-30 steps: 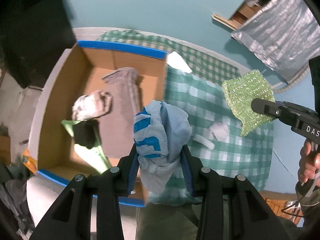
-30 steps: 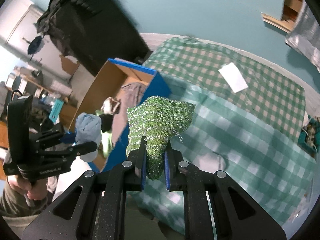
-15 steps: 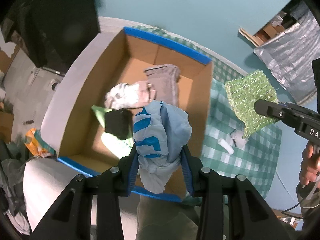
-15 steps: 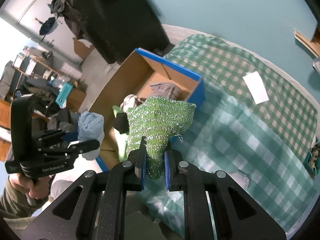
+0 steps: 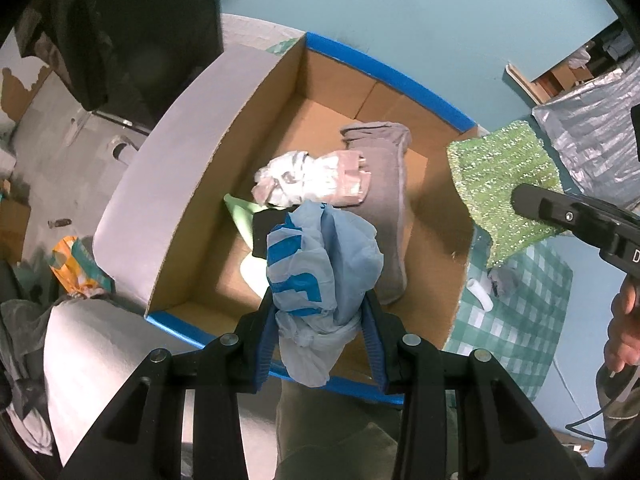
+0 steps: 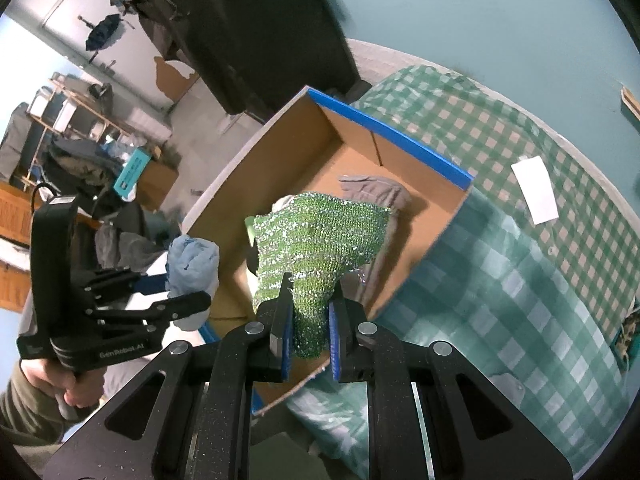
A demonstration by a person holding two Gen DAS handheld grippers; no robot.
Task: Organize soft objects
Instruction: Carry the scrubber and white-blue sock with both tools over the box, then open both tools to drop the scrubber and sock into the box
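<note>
Soft things are carried two at once, one per tool. Nearest in the left wrist view, the left tool [image 5: 322, 332] has its blue pads pressed, partly apart, on a crumpled pale blue plastic bag [image 5: 322, 268] with bright blue print; the bundle stands lengthwise out from the pads, its knotted tail hanging back between them. It sits above the near part of an open cardboard box [image 5: 192, 200] with blue-taped rims. The right tool [image 6: 308, 332] is clamped nearly closed on the narrow end of a sparkly green cloth [image 6: 320, 240], which widens away from the pads and hangs over the box's inside.

Four items lie in the box: a grey garment [image 5: 390, 200] stretched along its length, a white-and-pink crumpled wad [image 5: 316, 180] beside it, a black piece [image 5: 264, 232] on a light green item [image 5: 238, 212]. Past the box, a green checked cloth [image 6: 520, 280] covers the surface, with one white card [image 6: 536, 192] lying flat on it. A dark draped shape [image 6: 248, 32] stands behind, against a teal wall.
</note>
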